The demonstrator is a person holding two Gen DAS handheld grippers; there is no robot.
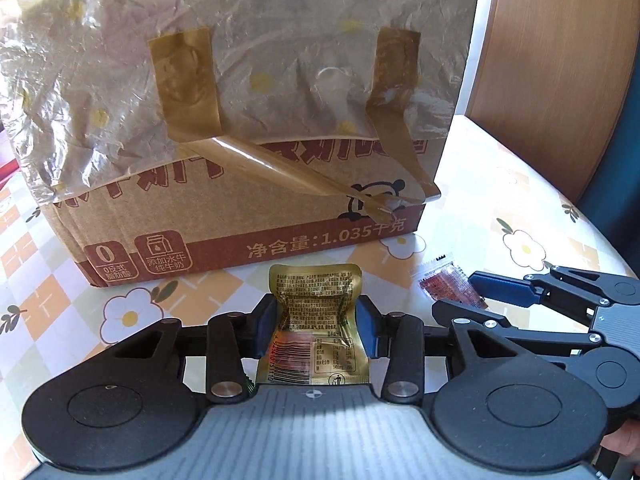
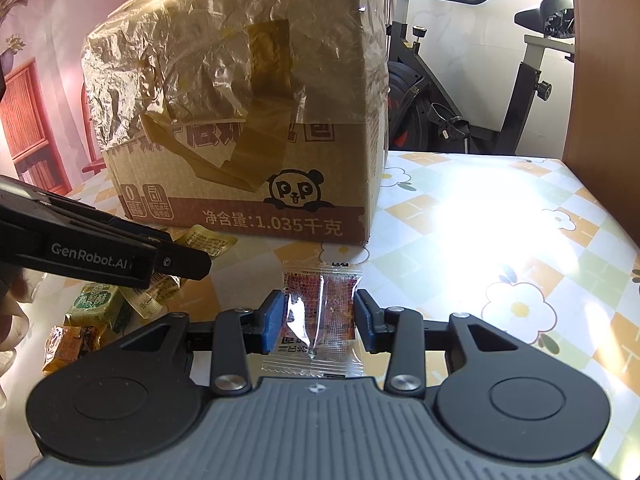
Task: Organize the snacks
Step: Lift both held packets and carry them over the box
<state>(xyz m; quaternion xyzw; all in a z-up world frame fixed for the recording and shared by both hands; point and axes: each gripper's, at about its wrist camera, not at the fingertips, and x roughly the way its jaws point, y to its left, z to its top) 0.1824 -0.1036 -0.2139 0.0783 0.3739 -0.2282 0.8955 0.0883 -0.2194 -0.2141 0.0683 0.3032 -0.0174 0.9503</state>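
While the left gripper (image 1: 317,320) pinches a gold foil snack pouch (image 1: 316,320) near the taped cardboard box (image 1: 240,120), the right gripper (image 2: 320,316) clamps a clear red-printed sachet (image 2: 320,308) above the flowered tablecloth (image 2: 500,240).

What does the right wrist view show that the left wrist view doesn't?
Only the right wrist view: a pile of green and orange snack packs at lower left, and an exercise bike behind the table.
Only the left wrist view: the printed back of the gold pouch, pinched in the left gripper.
Both: the taped cardboard box, the floral tablecloth, and the clear red packet between the right gripper pads.
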